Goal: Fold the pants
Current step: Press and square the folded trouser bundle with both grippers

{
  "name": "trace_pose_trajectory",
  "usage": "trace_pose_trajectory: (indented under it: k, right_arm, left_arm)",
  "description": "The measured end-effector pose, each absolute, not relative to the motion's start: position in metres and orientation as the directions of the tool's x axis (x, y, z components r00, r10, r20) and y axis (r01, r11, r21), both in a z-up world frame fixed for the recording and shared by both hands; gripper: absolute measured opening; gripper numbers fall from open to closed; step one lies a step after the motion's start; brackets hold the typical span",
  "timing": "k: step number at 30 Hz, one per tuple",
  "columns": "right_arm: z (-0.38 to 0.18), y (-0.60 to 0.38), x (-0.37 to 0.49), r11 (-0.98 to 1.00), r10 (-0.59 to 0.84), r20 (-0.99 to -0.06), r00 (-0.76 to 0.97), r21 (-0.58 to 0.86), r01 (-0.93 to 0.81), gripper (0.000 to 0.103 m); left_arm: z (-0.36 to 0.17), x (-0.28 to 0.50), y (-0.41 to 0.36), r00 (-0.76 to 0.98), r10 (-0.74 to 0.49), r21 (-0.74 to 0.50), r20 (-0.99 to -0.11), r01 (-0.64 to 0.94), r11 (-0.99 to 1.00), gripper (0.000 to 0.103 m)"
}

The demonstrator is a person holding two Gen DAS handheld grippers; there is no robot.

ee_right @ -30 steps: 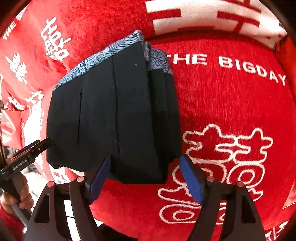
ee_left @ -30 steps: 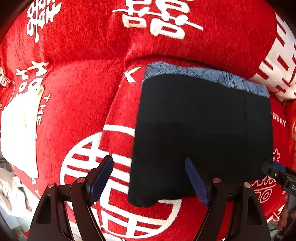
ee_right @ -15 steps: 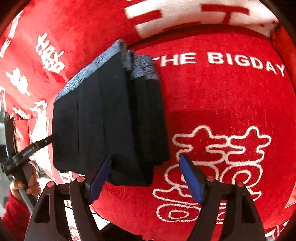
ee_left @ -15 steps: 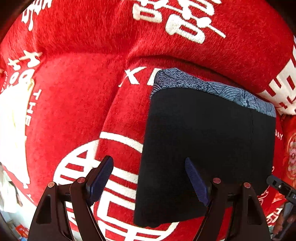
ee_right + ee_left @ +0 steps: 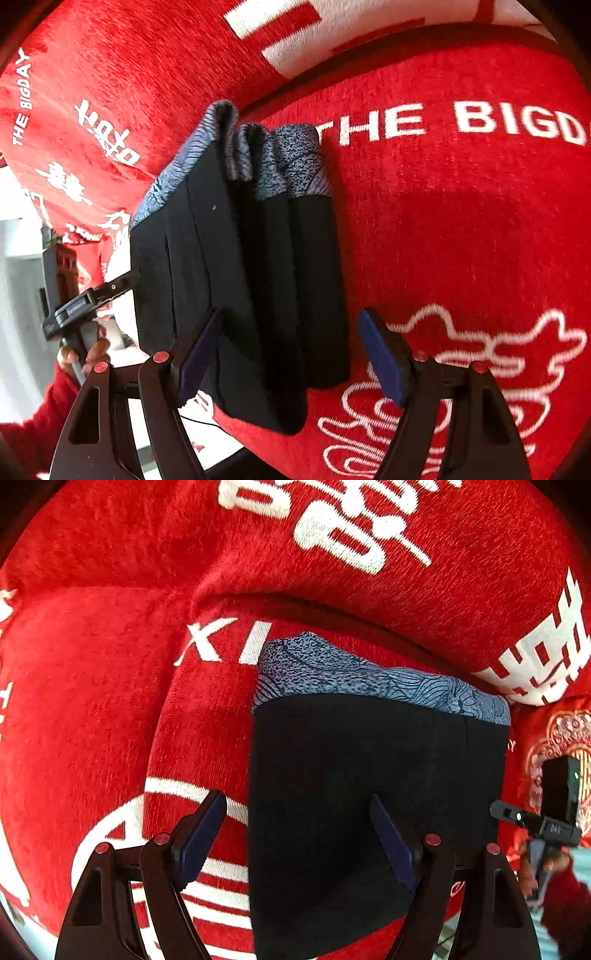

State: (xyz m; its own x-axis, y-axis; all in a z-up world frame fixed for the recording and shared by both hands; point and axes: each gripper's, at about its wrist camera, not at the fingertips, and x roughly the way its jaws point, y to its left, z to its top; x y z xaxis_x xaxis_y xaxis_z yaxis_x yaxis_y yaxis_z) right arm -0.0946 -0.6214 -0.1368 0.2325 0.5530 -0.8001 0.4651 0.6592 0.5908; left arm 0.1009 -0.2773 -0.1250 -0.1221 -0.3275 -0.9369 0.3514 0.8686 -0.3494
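Observation:
Folded black pants point(image 5: 369, 775) with a blue-grey patterned waistband point(image 5: 369, 675) lie on a red seat cushion point(image 5: 92, 720). My left gripper point(image 5: 295, 801) hovers open over their near left part: the left finger is over the cushion, the right over the cloth. In the right wrist view the pants point(image 5: 258, 277) show several stacked layers, waistband point(image 5: 291, 162) at the far end. My right gripper point(image 5: 291, 315) is open over their near right edge. Each gripper shows in the other's view: the right gripper point(image 5: 498, 808) and the left gripper point(image 5: 122, 284). Neither holds anything.
The red sofa has white characters and "THE BIGDAY" lettering point(image 5: 461, 122), with its backrest point(image 5: 332, 535) just behind the pants. The cushion's front edge lies under the grippers, with pale floor point(image 5: 18, 295) beyond. A hand point(image 5: 85, 354) in a red sleeve holds the left gripper.
Both grippers have come down and tilted further towards the pants, which now look larger and closer. The jaws stay as wide as before; the pants have not moved.

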Motion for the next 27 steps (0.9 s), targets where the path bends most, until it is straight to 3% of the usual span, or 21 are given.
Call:
trace_pose_trajectory:
  k: [5, 6, 7, 16, 17, 18, 22, 27]
  right_arm:
    - [-0.146, -0.627, -0.092, 0.641, 0.615, -0.753, 0.234, 0.65, 0.408, 0.079]
    - [-0.148, -0.628, -0.091, 0.632, 0.627, -0.742, 0.237, 0.663, 0.402, 0.079]
    - [-0.151, -0.63, -0.09, 0.622, 0.638, -0.731, 0.241, 0.674, 0.399, 0.079]
    - [-0.172, -0.632, -0.071, 0.528, 0.711, -0.644, 0.282, 0.754, 0.39, 0.078]
    - [-0.174, -0.634, -0.071, 0.513, 0.716, -0.637, 0.284, 0.757, 0.405, 0.075]
    - [-0.174, -0.634, -0.072, 0.511, 0.715, -0.64, 0.281, 0.753, 0.416, 0.072]
    - [-0.167, -0.637, -0.077, 0.471, 0.717, -0.624, 0.31, 0.762, 0.444, 0.046]
    - [-0.144, -0.631, -0.085, 0.467, 0.708, -0.618, 0.342, 0.773, 0.429, 0.04]
  left_arm:
    - [-0.136, 0.104, -0.28, -0.161, -0.356, -0.391, -0.921, 0.388, 0.835, 0.083]
    - [-0.14, 0.104, -0.283, -0.17, -0.356, -0.394, -0.919, 0.392, 0.831, 0.092]
    - [-0.143, 0.104, -0.286, -0.173, -0.349, -0.389, -0.921, 0.397, 0.831, 0.094]
    - [-0.159, 0.095, -0.315, -0.191, -0.39, -0.434, -0.901, 0.383, 0.815, 0.094]
    - [-0.158, 0.094, -0.316, -0.178, -0.391, -0.43, -0.903, 0.38, 0.819, 0.094]
    - [-0.156, 0.093, -0.317, -0.171, -0.398, -0.433, -0.901, 0.38, 0.818, 0.086]
    - [-0.138, 0.082, -0.321, -0.123, -0.407, -0.42, -0.905, 0.408, 0.811, 0.069]
    - [-0.114, 0.071, -0.321, -0.085, -0.398, -0.396, -0.913, 0.418, 0.818, 0.059]
